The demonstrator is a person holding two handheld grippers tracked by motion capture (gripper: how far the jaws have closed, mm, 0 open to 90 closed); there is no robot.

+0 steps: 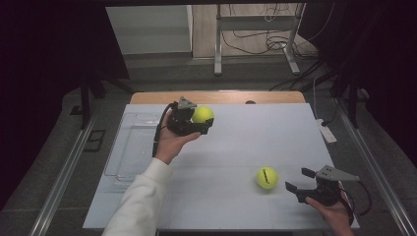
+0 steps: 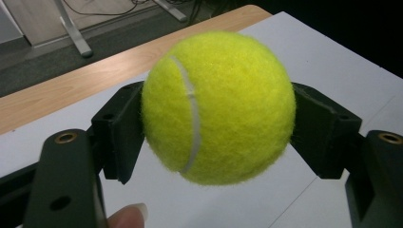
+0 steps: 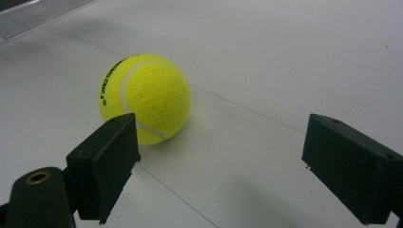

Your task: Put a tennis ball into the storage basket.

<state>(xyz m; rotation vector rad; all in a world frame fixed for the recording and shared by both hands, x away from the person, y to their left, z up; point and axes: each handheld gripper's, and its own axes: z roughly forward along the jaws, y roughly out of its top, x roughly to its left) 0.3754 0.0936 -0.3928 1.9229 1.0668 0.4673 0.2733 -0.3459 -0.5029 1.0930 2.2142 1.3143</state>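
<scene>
Gripping tennis ball (image 2: 216, 107), clear tray (image 1: 129, 147) empty

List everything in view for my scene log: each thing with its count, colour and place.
fuzzy yellow tennis ball in the left claw: one, yellow-green, clamped between the jaws, held above the table's far left part.
fuzzy yellow tennis ball on the table: one, yellow-green with black print, lying just ahead of the right claw.
clear plastic tray: one, transparent, left edge of the table.
white table top: one, white, wooden strip at its far edge.
left claw: one, black, shut on its ball.
right claw: one, black, open, near right.
white sleeve: one, left forearm.
</scene>
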